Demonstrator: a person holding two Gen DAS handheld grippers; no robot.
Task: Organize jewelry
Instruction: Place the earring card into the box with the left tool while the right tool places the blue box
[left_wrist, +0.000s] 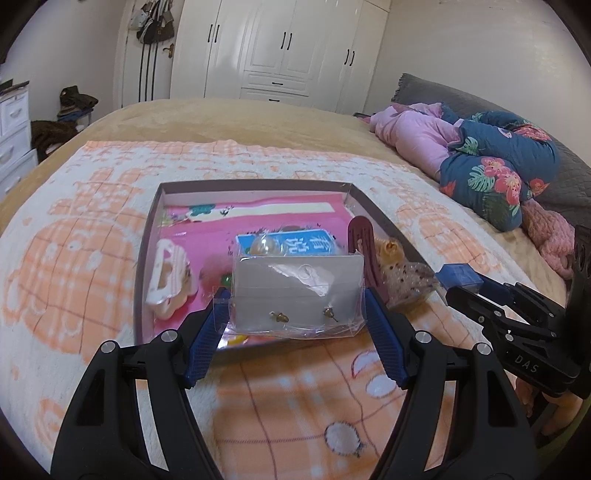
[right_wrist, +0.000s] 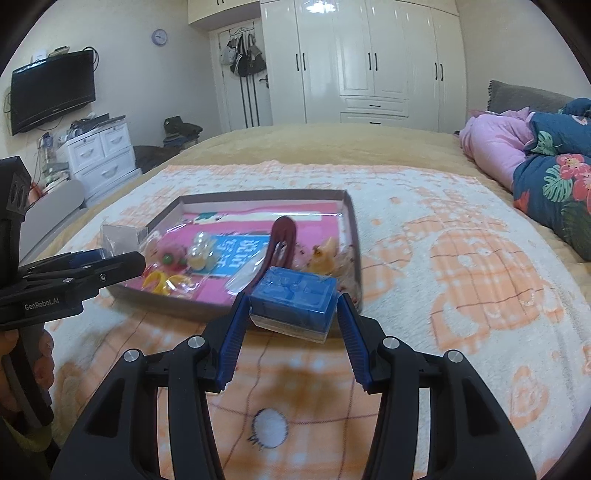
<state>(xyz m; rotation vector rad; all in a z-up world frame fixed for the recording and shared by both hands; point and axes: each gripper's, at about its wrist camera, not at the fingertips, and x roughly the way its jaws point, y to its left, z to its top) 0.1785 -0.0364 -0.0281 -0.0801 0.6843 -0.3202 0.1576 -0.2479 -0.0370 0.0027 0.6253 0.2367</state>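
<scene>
**Both grippers holding boxes over the tray's near edge**

Landmark: the shallow cardboard tray (left_wrist: 147, 236) sitting on the orange-and-white blanket (left_wrist: 74, 258).

Left gripper (left_wrist: 297, 306) is clamping a clear plastic earring box (left_wrist: 295, 291), blue pads pressing on its two short ends. The box is hanging just above the tray's near edge, long axis running side to side across the view, card face toward the camera, two small earrings (left_wrist: 275, 316) low on the card.

Inside the tray, left to right: a white hair claw (left_wrist: 168, 280) at the left wall, a blue card with print (left_wrist: 306, 243) mid-tray, a dark red hair clip (left_wrist: 364, 240) standing tilted on end, a yellowish ornament in bubble wrap (left_wrist: 402, 273) at the right wall.

Right gripper (right_wrist: 293, 314) is gripping a small blue gift-style box (right_wrist: 295, 299) by its short sides, at the tray's near right corner, long axis side to side, lid facing up and tipped toward the camera. Both sets of jaws are standing about half wide, filled by their boxes.

A hand (right_wrist: 22, 369) is showing at the left gripper's handle.
</scene>
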